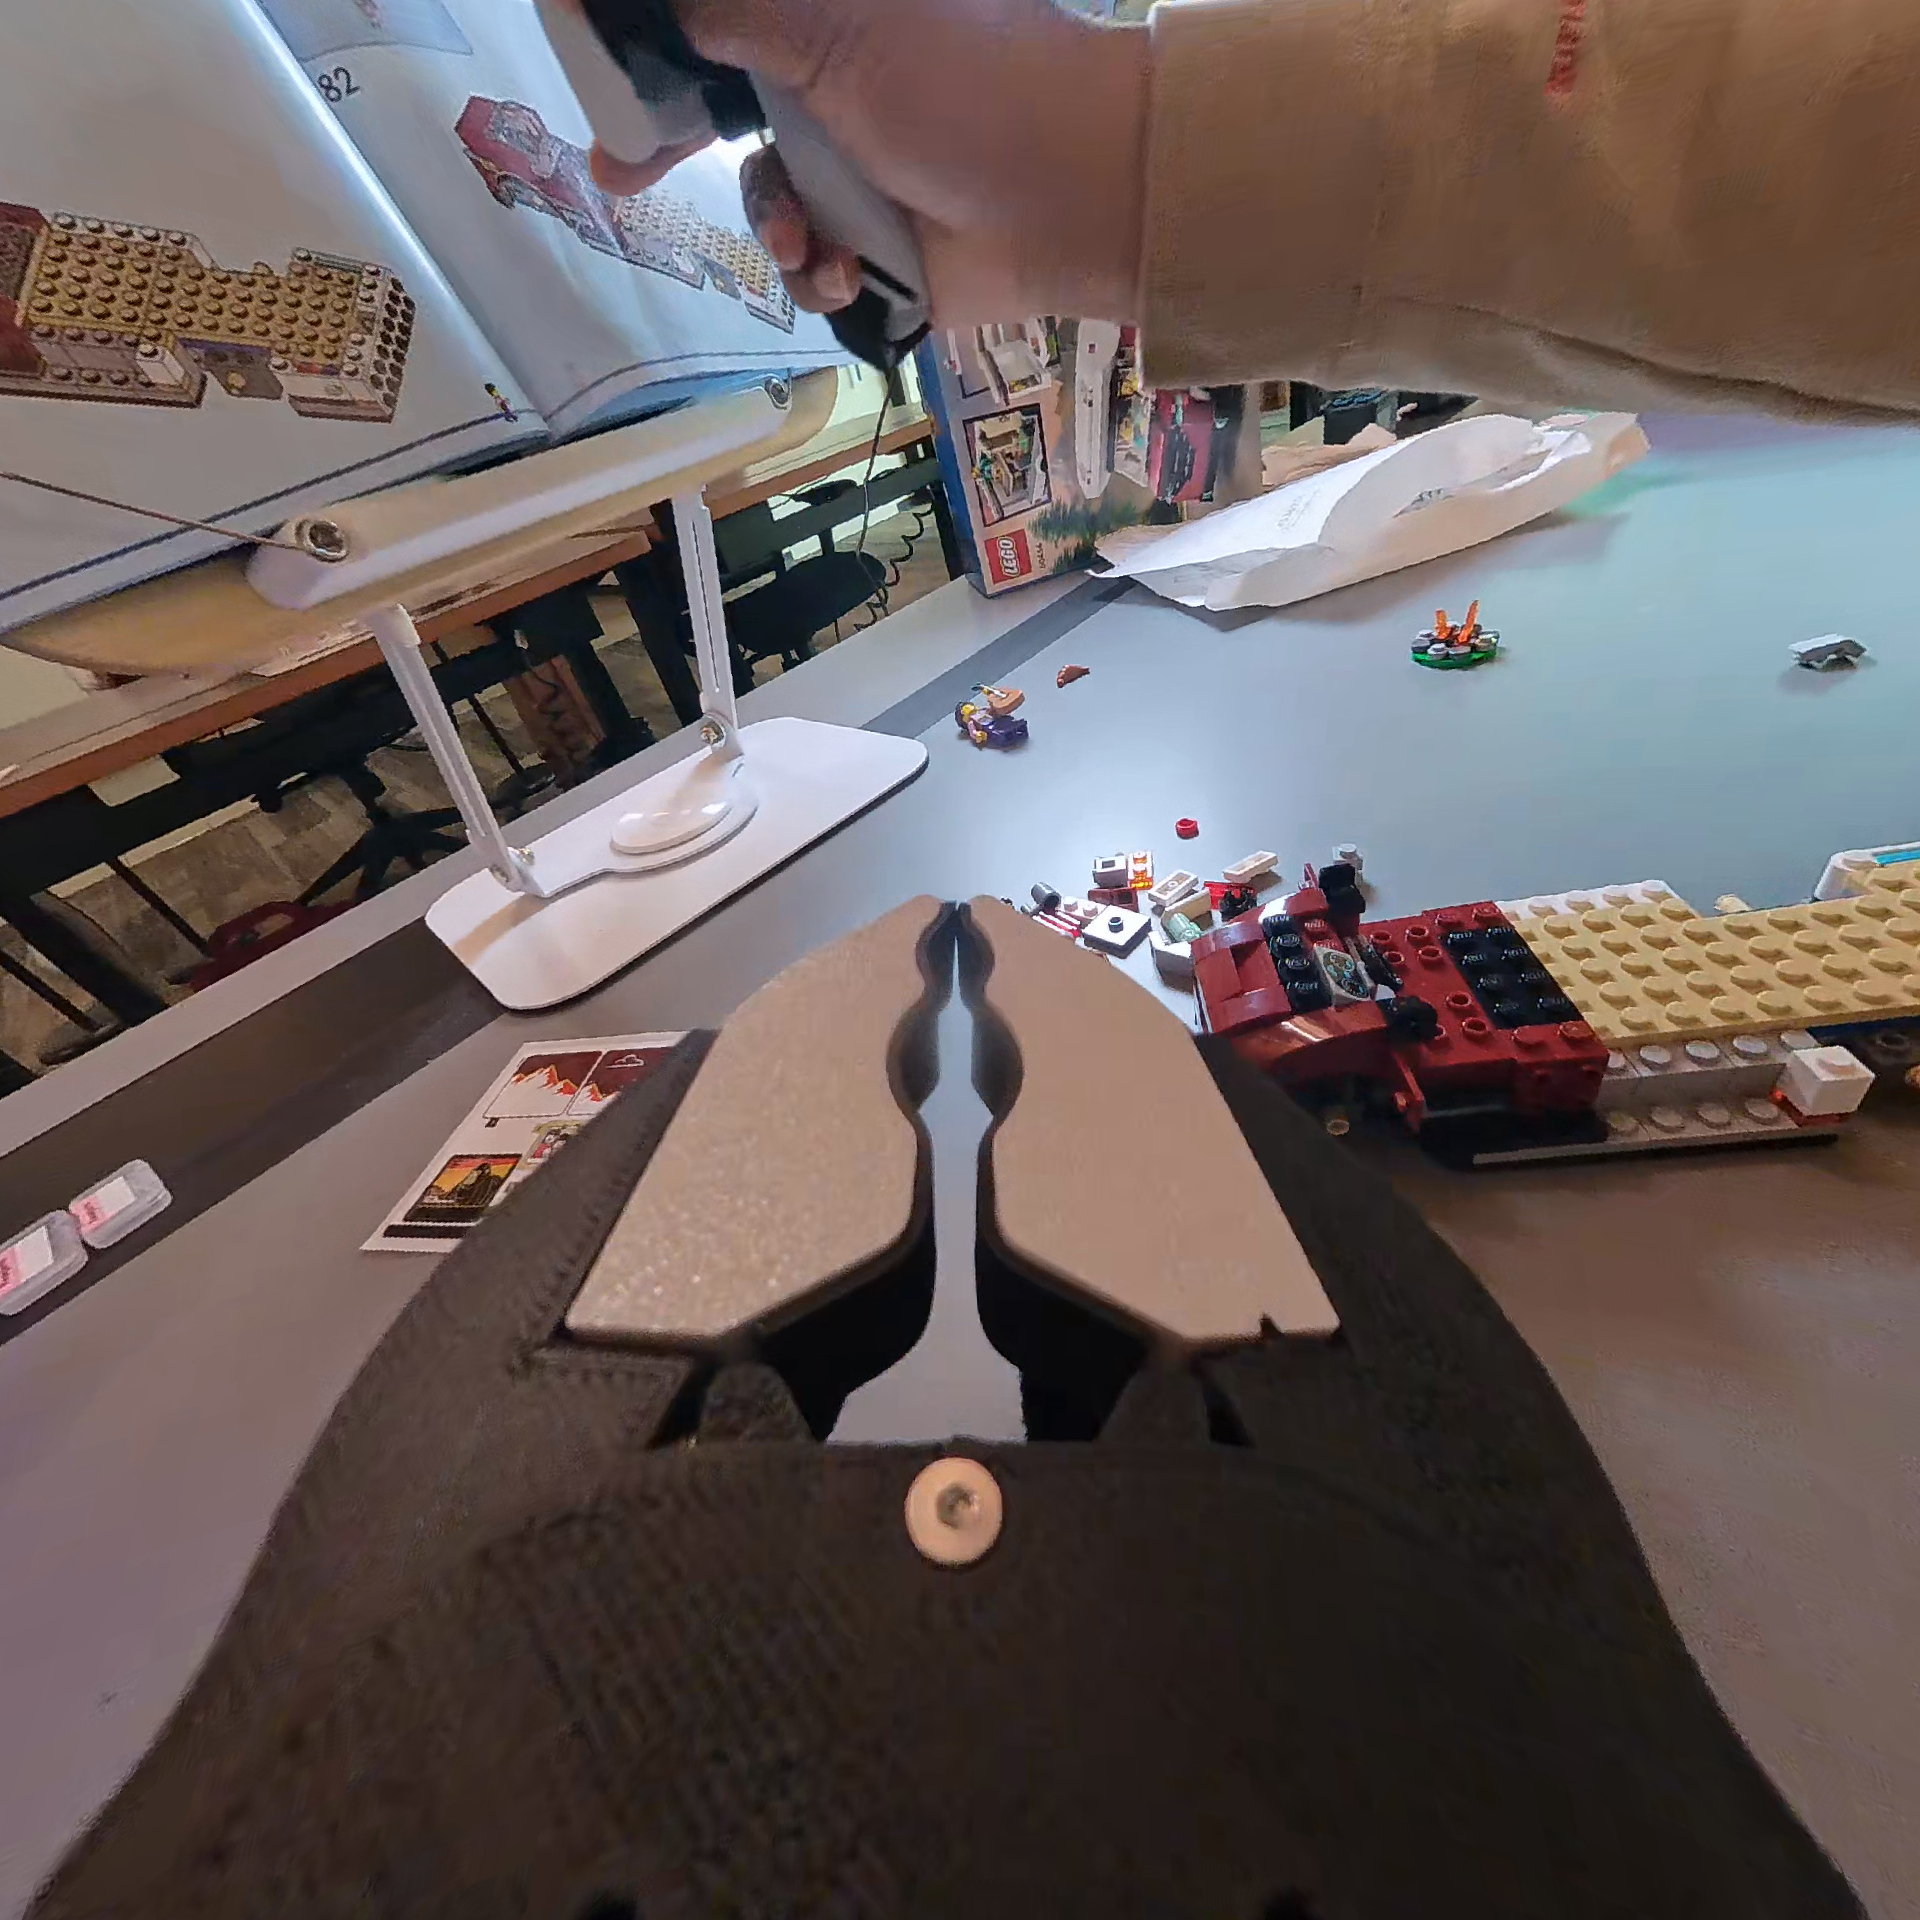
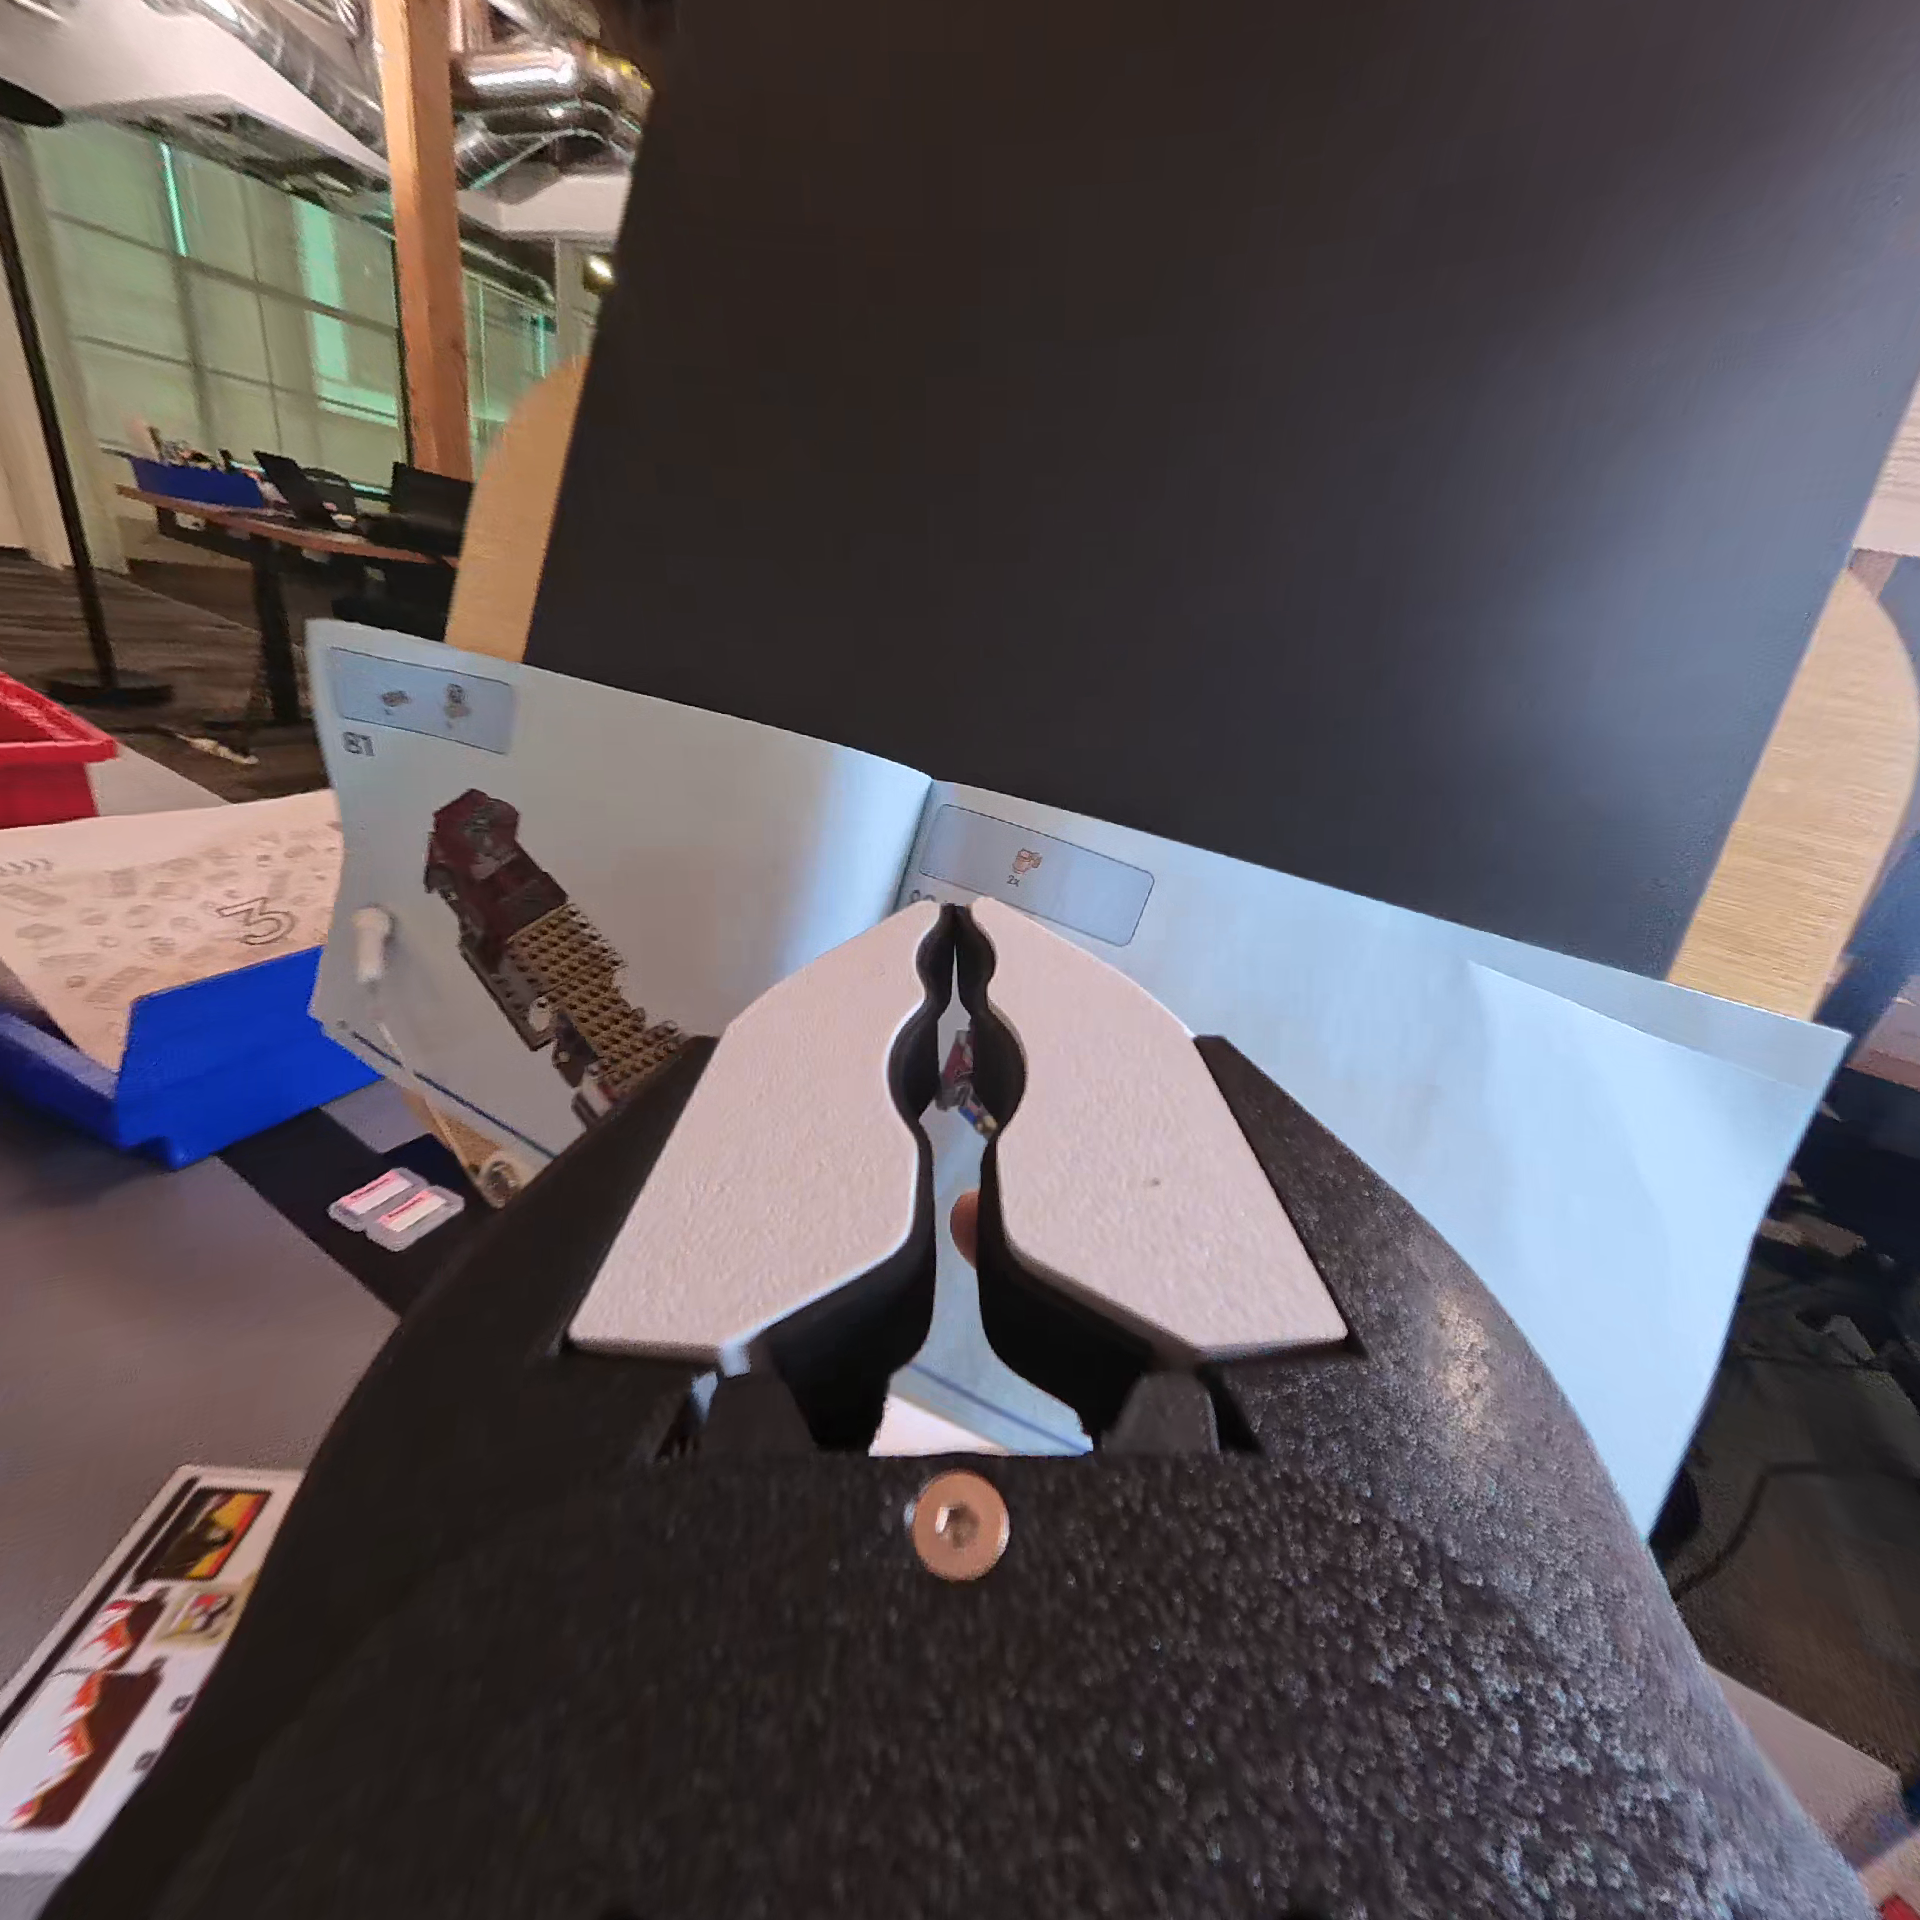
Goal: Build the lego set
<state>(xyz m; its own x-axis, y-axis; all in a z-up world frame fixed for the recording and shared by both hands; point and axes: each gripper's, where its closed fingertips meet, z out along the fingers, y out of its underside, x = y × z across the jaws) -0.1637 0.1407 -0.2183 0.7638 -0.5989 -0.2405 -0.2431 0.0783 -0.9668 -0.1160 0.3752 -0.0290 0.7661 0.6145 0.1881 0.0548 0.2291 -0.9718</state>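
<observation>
A partly built Lego vehicle (image 1: 1455, 997) with a dark red front and a tan studded plate lies on the grey table (image 1: 1351, 748), to the right of my left gripper (image 1: 961, 909). Loose small pieces (image 1: 1164, 883) lie just ahead of it. My left gripper is shut, tips together, with nothing between them. The open instruction booklet (image 2: 727, 883) stands on a white stand (image 1: 675, 862). My right gripper (image 2: 961, 914) is shut in front of the booklet's fold, with nothing visible between its tips. A hand (image 1: 935, 156) holds that gripper up at the booklet.
A sticker sheet (image 1: 520, 1122) lies left of my left gripper. A minifigure (image 1: 992, 717), a small green round build (image 1: 1455, 644), a grey piece (image 1: 1827, 651), a Lego box (image 1: 1070, 457) and a white paper bag (image 1: 1382, 509) lie farther off. A blue bin (image 2: 208, 1049) stands left of the booklet. My right fingertips sit around 30 centimetres from my left ones.
</observation>
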